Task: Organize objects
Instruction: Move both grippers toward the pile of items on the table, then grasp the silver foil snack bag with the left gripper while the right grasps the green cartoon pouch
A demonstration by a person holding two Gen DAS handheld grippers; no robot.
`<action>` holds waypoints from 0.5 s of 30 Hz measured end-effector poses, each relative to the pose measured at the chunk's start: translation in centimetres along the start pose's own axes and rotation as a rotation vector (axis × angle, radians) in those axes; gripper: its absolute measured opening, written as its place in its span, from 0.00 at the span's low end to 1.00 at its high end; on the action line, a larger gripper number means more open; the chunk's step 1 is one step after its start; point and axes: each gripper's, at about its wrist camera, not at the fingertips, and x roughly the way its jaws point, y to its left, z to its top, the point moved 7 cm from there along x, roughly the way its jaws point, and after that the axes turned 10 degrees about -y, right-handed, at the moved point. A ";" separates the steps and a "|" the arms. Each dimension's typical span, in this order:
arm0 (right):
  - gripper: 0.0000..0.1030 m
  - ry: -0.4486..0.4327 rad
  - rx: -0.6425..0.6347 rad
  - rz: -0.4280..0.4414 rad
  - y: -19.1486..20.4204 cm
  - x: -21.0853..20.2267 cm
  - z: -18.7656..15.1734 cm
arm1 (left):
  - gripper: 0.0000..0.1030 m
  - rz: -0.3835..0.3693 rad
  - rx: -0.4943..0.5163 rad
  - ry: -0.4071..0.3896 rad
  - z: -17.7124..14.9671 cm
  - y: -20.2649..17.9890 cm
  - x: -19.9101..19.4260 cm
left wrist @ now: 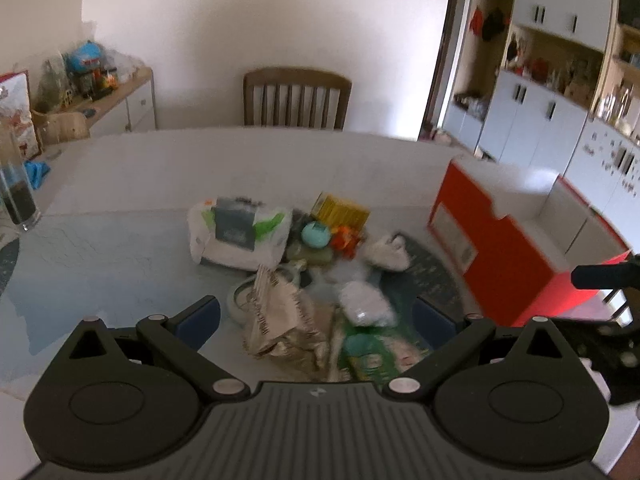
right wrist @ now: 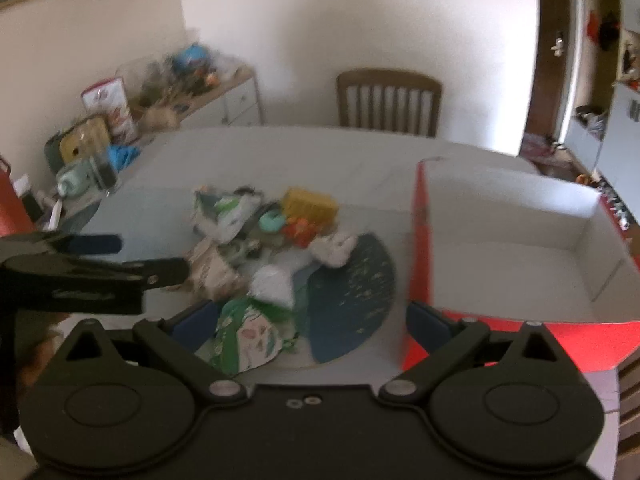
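On the white table (left wrist: 120, 184), clutter; both tongs (left wrist: 316, 314) (right wrist: 310, 320) spread apart, holding nothing.

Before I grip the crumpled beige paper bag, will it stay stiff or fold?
The paper bag looks creased and partly collapsed, so it will probably fold between the fingers. It seems light, likely to slide if pushed. The open left gripper hovers over it.

Wooden chair (left wrist: 297, 98) straight ahead past far table (left wrist: 120, 184) edge. Cluttered sideboard (left wrist: 120, 100) ahead-left against wall. Dark-filled glass (left wrist: 16, 184) far left on table, blue cloth (left wrist: 37, 172) just behind. White cabinets (left wrist: 536, 120) ahead-right through doorway.
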 end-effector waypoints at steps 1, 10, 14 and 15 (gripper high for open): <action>0.97 0.016 -0.012 0.009 0.4 0.6 -0.2 | 0.99 -0.004 0.001 0.015 -0.3 0.3 0.7; 0.92 0.140 -0.049 0.047 3.0 4.9 -2.7 | 0.96 -0.045 0.050 0.089 -2.4 1.2 4.6; 0.90 0.175 -0.058 0.056 3.7 6.3 -3.5 | 0.96 -0.060 0.052 0.103 -2.7 1.5 5.6; 0.89 0.183 -0.059 0.060 3.9 6.7 -3.7 | 0.96 -0.068 0.053 0.106 -2.8 1.5 5.9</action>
